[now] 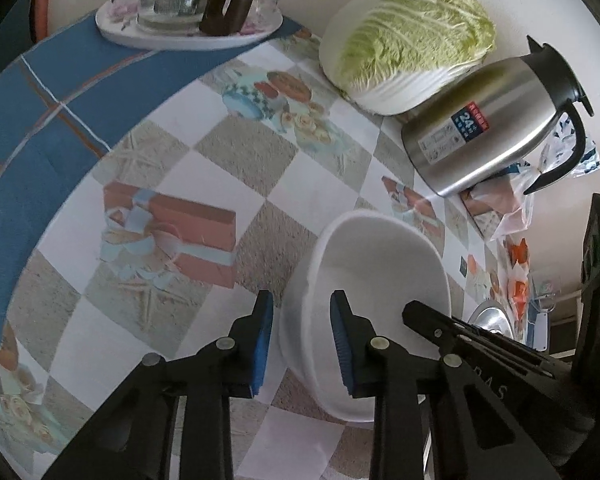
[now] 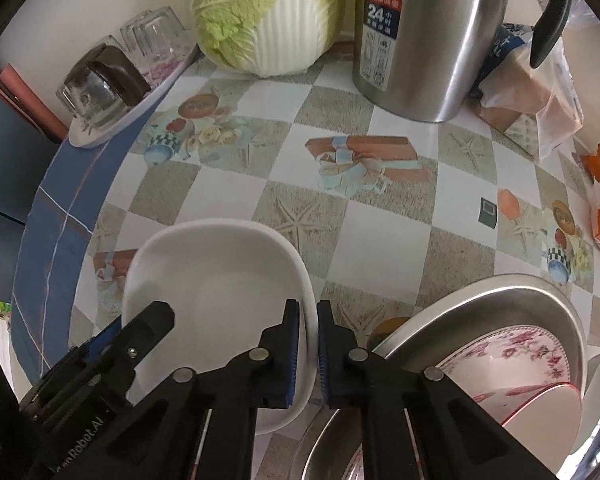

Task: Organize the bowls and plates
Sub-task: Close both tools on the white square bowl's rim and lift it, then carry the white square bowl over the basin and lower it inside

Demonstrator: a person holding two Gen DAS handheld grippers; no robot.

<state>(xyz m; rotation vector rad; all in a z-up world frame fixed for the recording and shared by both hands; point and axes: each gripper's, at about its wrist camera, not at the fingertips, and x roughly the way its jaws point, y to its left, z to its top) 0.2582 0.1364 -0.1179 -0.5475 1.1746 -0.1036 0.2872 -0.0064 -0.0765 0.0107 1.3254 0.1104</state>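
Grippers flank 1 white squarish ceramic bowl point(image 2: 216, 296) on the checkered tablecloth point(image 2: 380, 248): right gripper point(image 2: 308, 320) pinches its right rim; left gripper point(image 1: 302, 312) straddles the left rim, pads not visibly pressing. Steel basin point(image 2: 500, 292) sits just beside.

Home kitchen or dining table, probably: patterned oilcloth point(image 2: 380, 252), napa cabbage point(image 1: 412, 36), thermos jug point(image 2: 424, 40), upturned glasses point(image 2: 156, 36).
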